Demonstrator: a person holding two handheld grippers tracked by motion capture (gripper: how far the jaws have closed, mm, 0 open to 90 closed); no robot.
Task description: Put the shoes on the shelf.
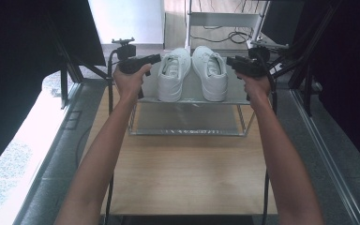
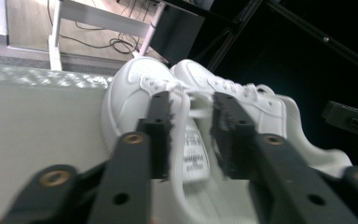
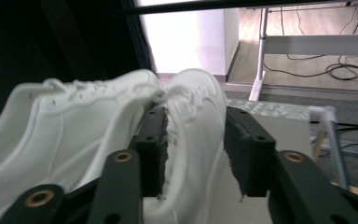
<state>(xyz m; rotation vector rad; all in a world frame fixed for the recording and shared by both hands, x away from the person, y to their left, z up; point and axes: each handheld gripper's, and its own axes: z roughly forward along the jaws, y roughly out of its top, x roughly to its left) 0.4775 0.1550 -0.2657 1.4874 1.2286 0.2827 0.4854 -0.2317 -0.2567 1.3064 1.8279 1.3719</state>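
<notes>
Left claw point(image 1: 155, 59): in my left hand, beside the left shoe's outer side, jaws parted; in its own view they straddle the shoe's tongue without pressing.
Left shoe point(image 1: 174, 75): white sneaker on the top shelf of the metal rack point(image 1: 187, 132), toe pointing away, just beside its partner.
Right shoe point(image 1: 210, 72): same shelf, toe away.
Right claw point(image 1: 230, 61): in my right hand, jaws apart around the right shoe's side wall, not clamping.
Desk point(image 1: 187, 173): carries the rack.

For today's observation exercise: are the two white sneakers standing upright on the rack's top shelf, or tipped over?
Upright. Both white sneakers rest sole-down, side by side on the rack's top shelf, laces facing up, toes pointing away from the person.
</notes>
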